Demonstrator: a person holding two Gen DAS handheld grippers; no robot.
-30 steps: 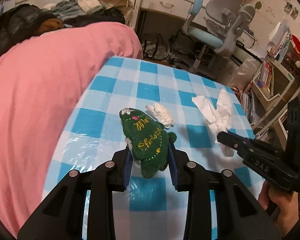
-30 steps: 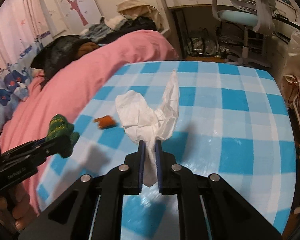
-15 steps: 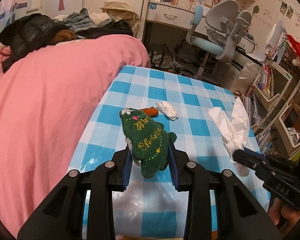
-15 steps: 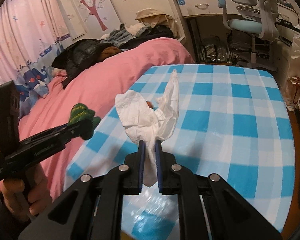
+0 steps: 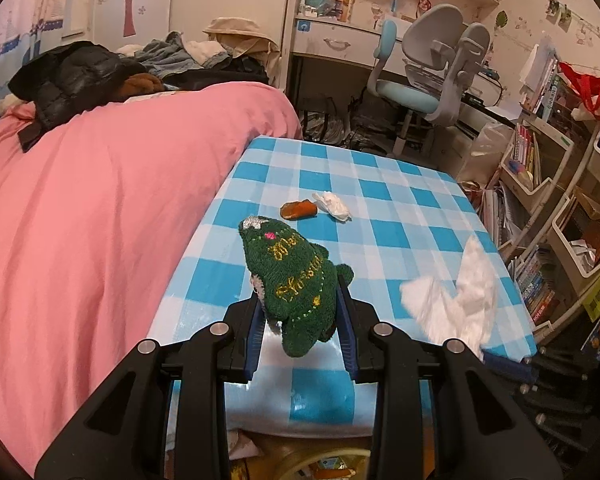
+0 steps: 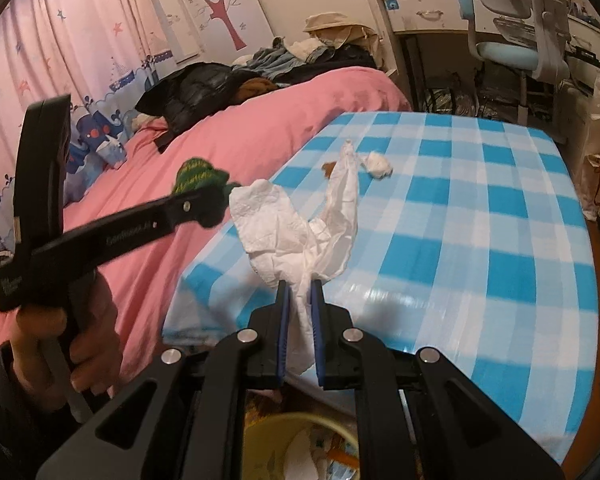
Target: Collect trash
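My left gripper [image 5: 300, 312] is shut on a green knitted Christmas toy [image 5: 292, 276], held above the near edge of the blue checked table [image 5: 400, 200]; it also shows in the right wrist view [image 6: 200, 184]. My right gripper [image 6: 300, 300] is shut on a large white tissue [image 6: 300, 224], also seen in the left wrist view [image 5: 456, 300]. A crumpled white tissue ball [image 5: 334, 206] and an orange-brown scrap [image 5: 298, 209] lie mid-table. A yellow bin [image 6: 300, 444] with trash sits below the table edge, under my right gripper.
A bed with a pink cover [image 5: 100, 208] and piled clothes runs along the table's left side. A blue-grey desk chair [image 5: 432, 88] stands beyond the table. Bookshelves [image 5: 548, 208] stand to the right.
Both grippers have drawn back toward the near table edge with their loads. The yellow bin has come into view below. The orange scrap now shows beside the tissue ball.
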